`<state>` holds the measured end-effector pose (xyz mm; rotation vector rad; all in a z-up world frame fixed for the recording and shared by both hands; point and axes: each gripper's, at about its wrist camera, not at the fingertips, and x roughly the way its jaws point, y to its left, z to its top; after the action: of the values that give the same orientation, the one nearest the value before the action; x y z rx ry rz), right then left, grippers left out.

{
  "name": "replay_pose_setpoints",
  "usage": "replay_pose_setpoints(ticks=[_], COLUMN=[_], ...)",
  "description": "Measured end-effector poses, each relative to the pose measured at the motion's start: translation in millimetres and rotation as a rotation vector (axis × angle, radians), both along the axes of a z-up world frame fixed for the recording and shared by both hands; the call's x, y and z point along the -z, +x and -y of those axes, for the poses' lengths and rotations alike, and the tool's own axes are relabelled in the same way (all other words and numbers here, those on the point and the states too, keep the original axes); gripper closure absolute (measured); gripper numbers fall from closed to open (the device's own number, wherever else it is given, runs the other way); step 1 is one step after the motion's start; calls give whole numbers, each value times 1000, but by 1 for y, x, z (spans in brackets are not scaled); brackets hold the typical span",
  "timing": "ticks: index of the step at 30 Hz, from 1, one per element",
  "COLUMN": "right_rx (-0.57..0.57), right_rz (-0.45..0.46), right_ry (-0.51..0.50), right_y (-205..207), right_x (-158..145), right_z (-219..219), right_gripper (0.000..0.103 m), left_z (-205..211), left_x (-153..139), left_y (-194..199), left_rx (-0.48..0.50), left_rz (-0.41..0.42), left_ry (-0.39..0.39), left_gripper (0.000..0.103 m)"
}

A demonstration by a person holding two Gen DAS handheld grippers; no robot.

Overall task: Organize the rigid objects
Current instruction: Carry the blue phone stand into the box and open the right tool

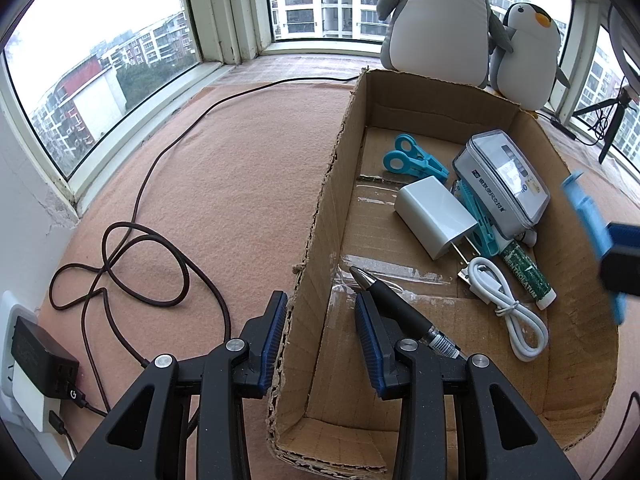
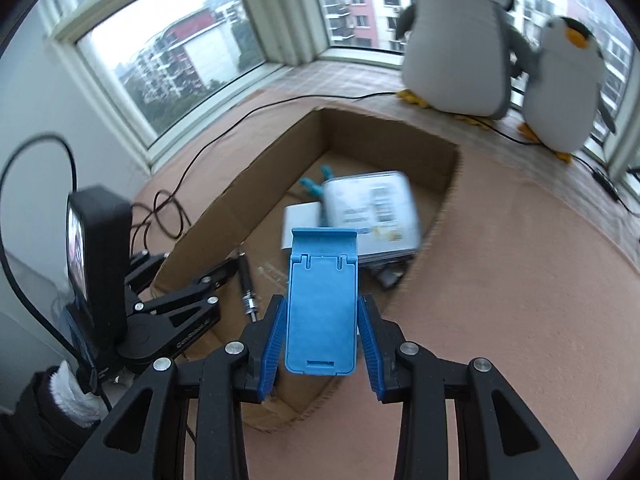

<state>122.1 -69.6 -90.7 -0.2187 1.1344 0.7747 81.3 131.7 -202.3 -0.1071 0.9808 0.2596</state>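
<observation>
Right gripper (image 2: 322, 336): clenched on a blue phone stand (image 2: 322, 300), held upright between the pads — it hangs above the near end of the cardboard box (image 2: 440, 200).
Left gripper (image 1: 321, 340): its jaws straddle the box's left wall; the log puts them at their tightest, so it probably pinches the cardboard to steady it.
Box contents: black pen (image 1: 400, 304), white charger (image 1: 434, 216), clear case (image 1: 504, 184), teal clips (image 1: 416, 160), white cable (image 1: 508, 304), green tube (image 1: 528, 276).
Doing it well: lower the stand toward bare cardboard at 6 o'clock of the charger, clear of the pen, and let go only once it rests.
Hard to see: box contents blur in the right view — the stand hides the floor beneath it.
</observation>
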Motion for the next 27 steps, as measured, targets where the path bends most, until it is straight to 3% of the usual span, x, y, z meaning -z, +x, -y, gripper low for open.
replay_pose_setpoints(ticks=[18,27], right_rx=[-50,-52], right_rz=[-24,-11], right_ry=[-48,-56], right_y=[-2,-3], right_x=[26,24], right_z=[-33,-35], right_gripper=[70,68], left_z=[-1,-1], left_x=[0,0], left_y=[0,0], left_rx=[-1,-1], left_rz=[1,1], left_ry=[-4,-2], left_gripper=[65,65])
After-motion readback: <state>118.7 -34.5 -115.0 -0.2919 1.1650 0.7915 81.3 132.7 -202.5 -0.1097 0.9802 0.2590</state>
